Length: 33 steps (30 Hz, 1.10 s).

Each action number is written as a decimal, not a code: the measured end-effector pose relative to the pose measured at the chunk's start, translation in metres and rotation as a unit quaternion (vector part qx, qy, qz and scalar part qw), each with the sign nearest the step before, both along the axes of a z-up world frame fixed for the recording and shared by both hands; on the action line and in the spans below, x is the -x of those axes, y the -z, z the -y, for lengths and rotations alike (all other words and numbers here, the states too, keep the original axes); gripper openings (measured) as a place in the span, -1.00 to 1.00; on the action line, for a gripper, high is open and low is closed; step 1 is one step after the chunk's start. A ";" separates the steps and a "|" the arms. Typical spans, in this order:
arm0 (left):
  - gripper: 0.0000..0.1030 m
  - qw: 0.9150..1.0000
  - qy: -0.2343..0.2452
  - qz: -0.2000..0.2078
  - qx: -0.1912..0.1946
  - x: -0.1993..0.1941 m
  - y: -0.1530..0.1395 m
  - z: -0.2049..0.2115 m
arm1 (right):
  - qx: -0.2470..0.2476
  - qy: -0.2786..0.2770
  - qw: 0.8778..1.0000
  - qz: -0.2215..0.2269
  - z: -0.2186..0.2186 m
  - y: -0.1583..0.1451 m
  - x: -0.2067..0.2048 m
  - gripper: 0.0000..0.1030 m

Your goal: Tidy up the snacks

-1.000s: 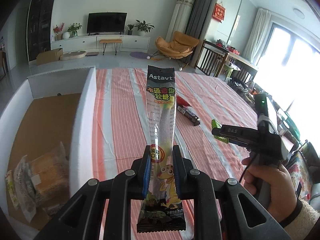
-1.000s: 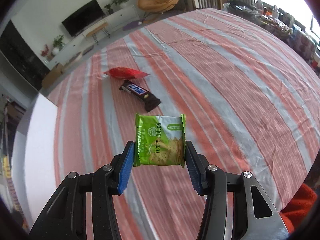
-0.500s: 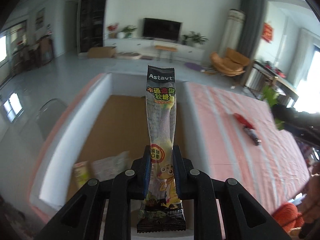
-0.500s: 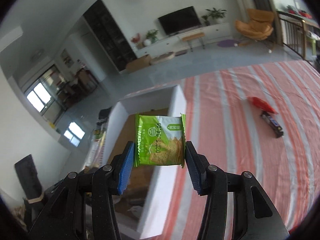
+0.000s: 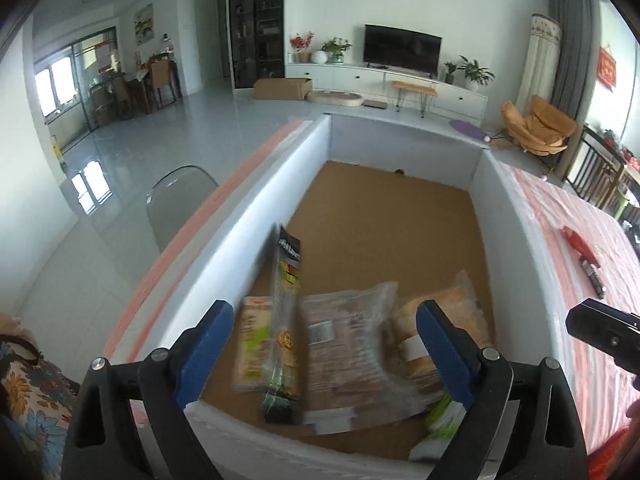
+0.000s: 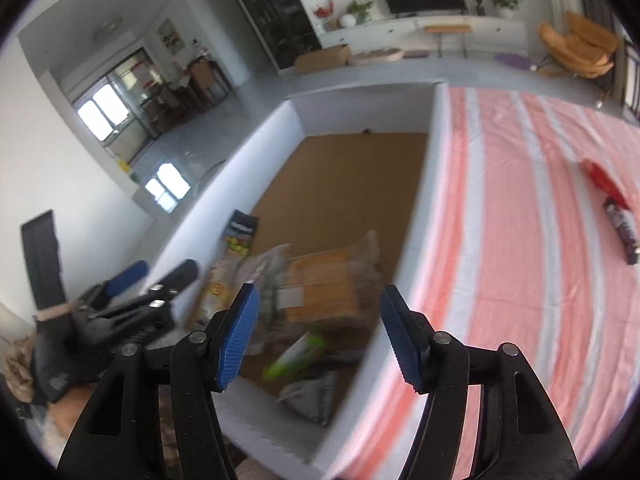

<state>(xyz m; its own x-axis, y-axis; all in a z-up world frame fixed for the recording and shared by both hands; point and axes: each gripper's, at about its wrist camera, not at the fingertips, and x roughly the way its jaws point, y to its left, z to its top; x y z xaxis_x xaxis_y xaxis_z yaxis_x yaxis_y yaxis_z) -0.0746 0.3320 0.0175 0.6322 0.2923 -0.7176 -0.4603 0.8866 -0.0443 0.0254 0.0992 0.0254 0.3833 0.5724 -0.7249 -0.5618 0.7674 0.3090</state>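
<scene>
**A:** What is happening with the two grippers?

**B:** Both hang over a white-walled box [image 5: 512, 216] with a brown cardboard floor, at the left end of a table under a pink-and-grey striped cloth [image 6: 520, 208]. The left gripper [image 5: 320, 348] has just been opening its jaws; they stand wide with nothing pressed between them. The long gummy-candy packet [image 5: 285, 320] is blurred, loose in the box near the left wall, its top end pointing to the far side. The right gripper [image 6: 316, 336] has also just been opening. Its jaws are released, and the green cracker packet [image 6: 298, 356] is a blur below them, over the near part of the box.

**A:** Where are the other snacks?

**B:** Clear-wrapped bread packets [image 5: 436, 340] and a flat packet [image 5: 252, 344] lie across the near half of the box. The far half is bare cardboard. Out on the cloth, far to the right, a red packet [image 6: 602, 180] and a dark chocolate bar [image 6: 622, 228] lie touching, end to end.

**A:** How should this step be done well?

**B:** I would judge: keep both sets of jaws fully apart until each packet is clear of the pads, then lift straight up so nothing snags on the box wall. The near end is crowding, so later snacks may sit better toward the far end. The two on the cloth look like the next to fetch.
</scene>
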 end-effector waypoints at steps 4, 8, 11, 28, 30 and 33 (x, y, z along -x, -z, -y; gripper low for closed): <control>0.79 0.999 0.028 0.019 0.011 -0.007 -0.007 0.018 | 0.026 0.077 0.996 0.039 0.050 0.009 -0.011 0.35; 0.79 0.996 0.076 0.038 0.023 -0.028 -0.024 0.056 | 0.084 0.180 0.978 0.060 0.123 0.045 -0.027 0.35; 0.80 0.991 0.121 0.048 0.029 -0.040 -0.035 0.090 | 0.128 0.255 0.957 0.047 0.178 0.079 -0.038 0.35; 0.90 0.946 0.320 -0.006 0.057 -0.108 -0.023 0.298 | 0.100 0.443 0.891 -0.005 0.291 0.105 -0.035 0.35; 0.90 0.945 0.323 -0.020 0.051 -0.115 -0.011 0.310 | 0.097 0.455 0.885 -0.010 0.296 0.107 -0.033 0.35; 0.90 0.946 0.321 -0.035 0.034 -0.124 0.006 0.323 | 0.095 0.461 0.882 -0.010 0.298 0.108 -0.030 0.35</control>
